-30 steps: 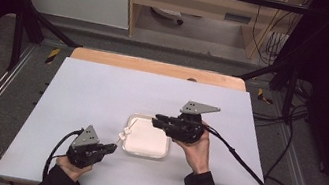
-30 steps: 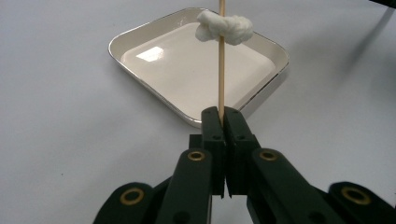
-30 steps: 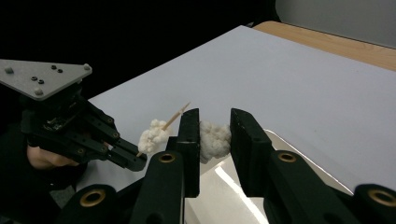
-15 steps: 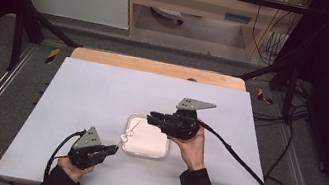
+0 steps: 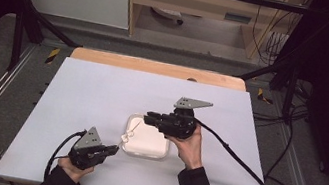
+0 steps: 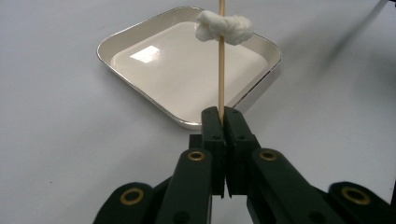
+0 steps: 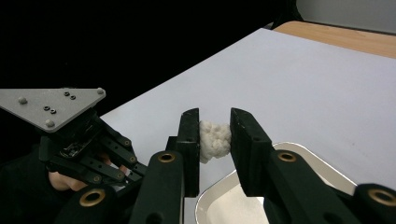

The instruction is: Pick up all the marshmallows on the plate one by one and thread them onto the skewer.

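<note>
A shallow white square tray sits on the white table, a little in front of its middle. My left gripper is at the tray's near left corner, shut on a thin wooden skewer. The skewer points up over the tray, with a white fluffy lump threaded on it. My right gripper hovers over the tray's far edge and is shut on a second white fluffy lump, which is pinched between its jaws. The tray's rim lies just beneath.
The white tabletop spreads wide around the tray, and a wooden strip runs along its far edge. The right gripper's cable trails right across the table. Metal rails and dark floor lie beyond both side edges.
The right gripper has shifted a little to the left with its lump, closer to the skewer. The left gripper and skewer have hardly moved.
</note>
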Available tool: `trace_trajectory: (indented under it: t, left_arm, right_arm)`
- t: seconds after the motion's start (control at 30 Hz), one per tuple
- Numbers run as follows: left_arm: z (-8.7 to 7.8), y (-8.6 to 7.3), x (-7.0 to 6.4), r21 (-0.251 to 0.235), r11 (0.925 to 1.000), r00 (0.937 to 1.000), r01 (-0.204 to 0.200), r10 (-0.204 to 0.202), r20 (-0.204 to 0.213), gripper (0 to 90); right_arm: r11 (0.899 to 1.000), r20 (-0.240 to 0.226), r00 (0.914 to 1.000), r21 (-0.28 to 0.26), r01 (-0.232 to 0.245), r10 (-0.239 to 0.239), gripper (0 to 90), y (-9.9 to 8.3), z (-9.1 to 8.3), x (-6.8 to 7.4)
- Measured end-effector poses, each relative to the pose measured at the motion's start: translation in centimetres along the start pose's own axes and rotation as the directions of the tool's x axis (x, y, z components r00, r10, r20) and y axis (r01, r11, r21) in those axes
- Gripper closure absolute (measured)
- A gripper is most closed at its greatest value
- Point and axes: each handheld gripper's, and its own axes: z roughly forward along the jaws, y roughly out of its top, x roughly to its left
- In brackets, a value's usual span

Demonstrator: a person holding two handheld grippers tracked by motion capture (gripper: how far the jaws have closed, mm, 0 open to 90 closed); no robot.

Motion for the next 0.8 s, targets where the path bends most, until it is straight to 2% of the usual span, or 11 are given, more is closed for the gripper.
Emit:
trace_trajectory:
  t: [0.53, 0.57, 0.7, 0.8]
  left_arm:
    - [0.1, 0.0, -0.1, 0.012, 0.9998, 0.9999, -0.014, 0.014, -0.004, 88.5]
    - [0.3, 0.0, 0.0, -0.006, 0.9994, 0.9994, -0.033, 0.033, 0.008, 88.5]
    - [0.2, 0.0, 0.0, -0.018, 0.9996, 0.9996, -0.024, 0.025, 0.011, 88.6]
    - [0.1, 0.0, 0.0, -0.035, 0.9992, 0.9997, -0.016, 0.017, 0.016, 88.6]
  right_arm:
    - [0.999, -0.037, 0.9986, 0.019, -0.036, 0.036, 74.1, -0.7, 1.2, -0.4]
    - [0.999, -0.04, 0.9984, 0.022, -0.039, 0.039, 74.2, -0.7, 1.3, -0.5]
    - [0.999, -0.039, 0.9981, 0.021, -0.047, 0.048, 74.6, -1.0, 1.6, -0.5]
    - [0.998, -0.055, 0.9967, 0.006, -0.059, 0.059, 75.2, -1.0, 1.7, -0.4]
